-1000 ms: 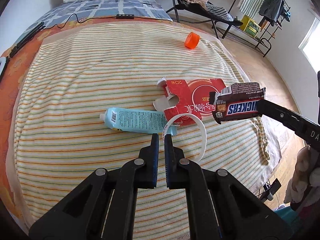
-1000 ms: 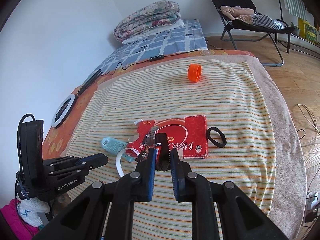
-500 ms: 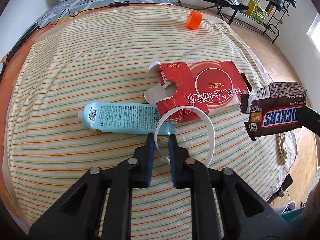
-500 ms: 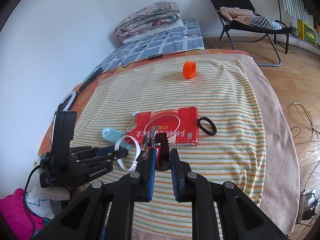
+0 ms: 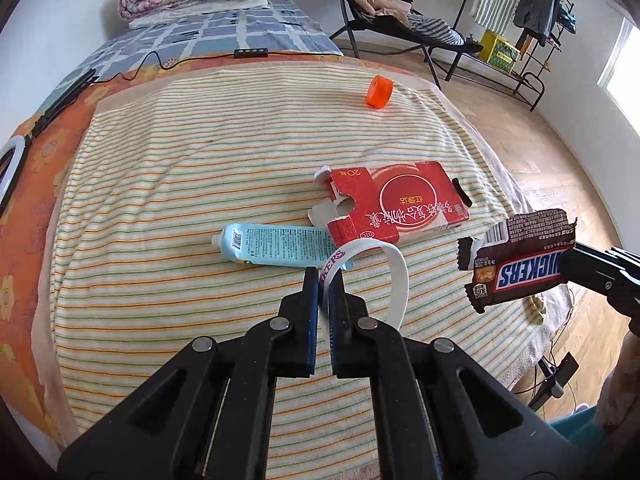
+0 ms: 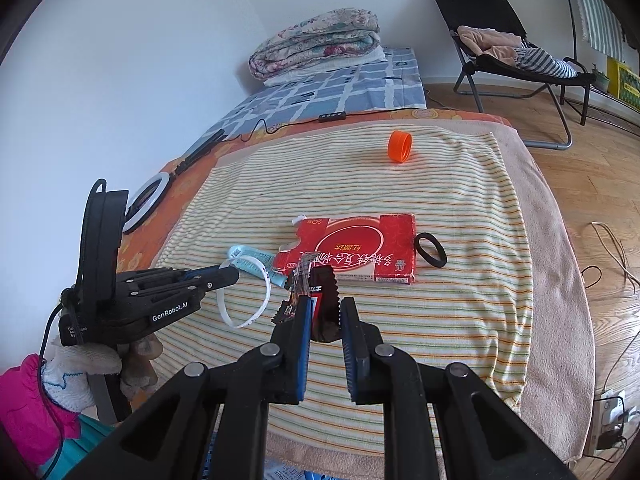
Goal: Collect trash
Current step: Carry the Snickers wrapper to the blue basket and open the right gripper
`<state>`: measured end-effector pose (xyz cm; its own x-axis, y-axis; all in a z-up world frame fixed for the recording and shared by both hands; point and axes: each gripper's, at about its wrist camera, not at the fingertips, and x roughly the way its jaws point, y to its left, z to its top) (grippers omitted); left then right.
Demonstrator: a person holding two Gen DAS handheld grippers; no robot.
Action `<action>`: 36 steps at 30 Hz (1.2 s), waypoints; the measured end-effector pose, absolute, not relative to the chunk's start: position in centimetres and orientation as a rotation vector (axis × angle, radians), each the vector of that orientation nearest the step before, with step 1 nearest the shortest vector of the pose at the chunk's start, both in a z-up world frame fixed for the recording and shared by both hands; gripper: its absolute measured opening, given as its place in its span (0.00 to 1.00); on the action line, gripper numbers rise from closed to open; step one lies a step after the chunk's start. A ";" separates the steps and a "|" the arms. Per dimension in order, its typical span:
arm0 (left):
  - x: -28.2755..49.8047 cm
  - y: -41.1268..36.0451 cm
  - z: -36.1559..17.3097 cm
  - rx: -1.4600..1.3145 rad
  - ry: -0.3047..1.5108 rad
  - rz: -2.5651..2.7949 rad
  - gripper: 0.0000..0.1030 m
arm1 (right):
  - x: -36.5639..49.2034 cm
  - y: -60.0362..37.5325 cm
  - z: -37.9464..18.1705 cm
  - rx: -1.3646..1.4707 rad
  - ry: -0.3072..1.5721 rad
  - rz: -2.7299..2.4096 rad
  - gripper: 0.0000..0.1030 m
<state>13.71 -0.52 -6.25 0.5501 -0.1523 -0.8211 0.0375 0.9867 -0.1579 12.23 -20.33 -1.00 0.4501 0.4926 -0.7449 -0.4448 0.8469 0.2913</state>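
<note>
Two claws hang over the striped towel (image 5: 200,184) on the bed: the left claw (image 5: 324,280) is clamped on a white wristband (image 5: 394,276), the right claw (image 6: 322,312) on a Snickers wrapper (image 5: 520,264). Red box (image 5: 400,204), blue tube (image 5: 276,246), orange cap (image 5: 379,91) and black hair tie (image 6: 430,250) lie on the towel.
</note>
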 end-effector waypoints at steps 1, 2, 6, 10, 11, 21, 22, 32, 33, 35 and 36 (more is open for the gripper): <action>13.1 -0.4 -5.9 -0.122 0.976 -0.118 0.02 | 11.7 -20.2 -0.9 0.046 0.938 0.587 0.12; 12.5 -0.4 -5.6 -0.114 0.970 -0.123 0.02 | 11.2 -20.0 -0.7 0.036 0.935 0.594 0.12; 9.9 -0.1 -4.8 -0.103 0.964 -0.140 0.02 | 8.6 -19.4 -0.2 0.001 0.926 0.630 0.12; 7.2 -0.1 -4.6 -0.081 0.958 -0.153 0.02 | 6.1 -19.0 -0.2 -0.010 0.940 0.670 0.12; 6.4 -0.1 -4.5 -0.080 0.956 -0.157 0.02 | 5.6 -18.9 -0.4 -0.008 0.947 0.680 0.12; -0.5 -0.4 -5.5 -0.061 0.963 -0.175 0.02 | 0.0 -18.7 -2.4 -0.018 1.022 0.755 0.12; -1.0 -0.4 -5.7 -0.060 0.965 -0.172 0.02 | -0.5 -18.6 -2.8 -0.027 1.030 0.758 0.12; -5.5 0.0 -9.3 -0.050 1.037 -0.148 0.02 | -3.7 -18.2 -6.0 -0.080 1.099 0.773 0.13; -5.8 0.0 -9.7 -0.049 1.046 -0.146 0.02 | -4.0 -18.2 -6.2 -0.082 1.104 0.773 0.12; -6.3 0.0 -10.4 -0.043 1.061 -0.144 0.02 | -4.3 -18.2 -6.7 -0.087 1.116 0.776 0.12; -6.7 0.0 -10.7 -0.040 1.067 -0.143 0.02 | -4.5 -18.2 -7.0 -0.090 1.122 0.777 0.13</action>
<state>-6.65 0.05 -10.71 0.4744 -0.1361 -0.8697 0.0974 0.9900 -0.1018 -4.52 -18.16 -6.99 0.2050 0.5132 -0.8334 -0.5992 0.7391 0.3077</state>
